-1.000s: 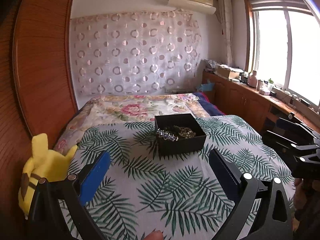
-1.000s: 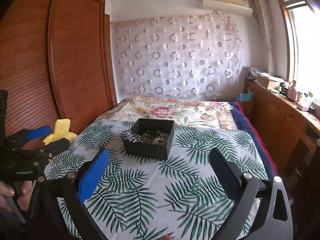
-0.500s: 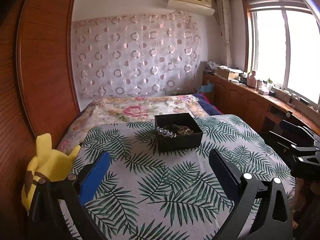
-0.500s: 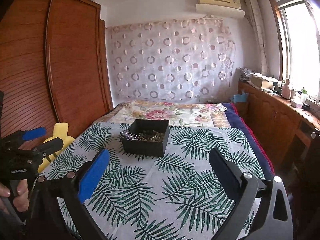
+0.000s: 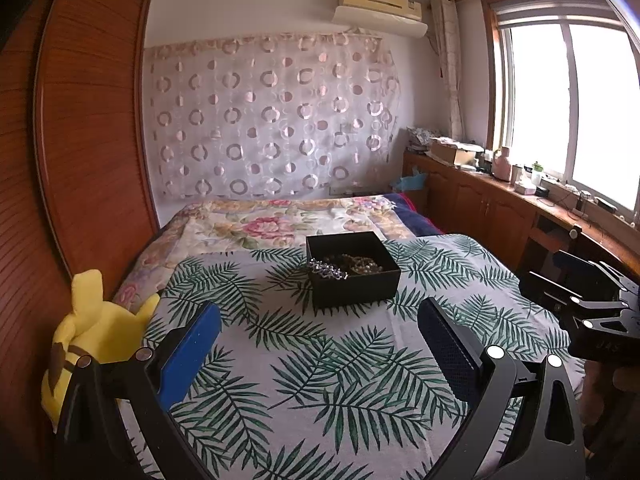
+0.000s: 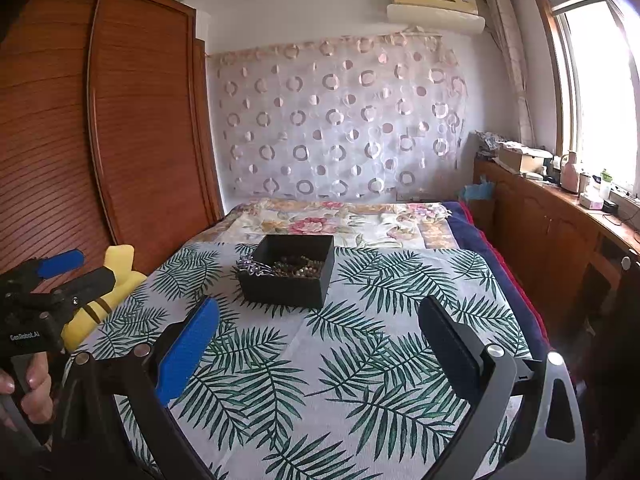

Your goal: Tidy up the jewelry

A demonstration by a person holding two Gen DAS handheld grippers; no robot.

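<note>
A black open box [image 5: 353,276] [image 6: 289,272] sits on the palm-leaf cloth [image 5: 320,360] [image 6: 340,360]. It holds brown bead strands [image 5: 360,263] [image 6: 298,268] and a silvery sparkly piece [image 5: 326,269] [image 6: 252,266] that hangs over its left rim. My left gripper [image 5: 318,344] is open and empty, well short of the box. My right gripper [image 6: 318,338] is open and empty, also short of the box. Each gripper shows at the edge of the other's view: the right one in the left wrist view [image 5: 568,280], the left one in the right wrist view [image 6: 76,268].
A yellow plush toy [image 5: 92,332] [image 6: 108,292] lies at the cloth's left edge, by a wooden wardrobe [image 5: 88,140]. A floral bedspread [image 5: 280,220] lies beyond the box. A wooden counter [image 5: 520,200] with bottles runs under the window at right.
Both grippers have pulled back and tilted up, so the box sits farther away and more of the ceiling shows. Both stay open.
</note>
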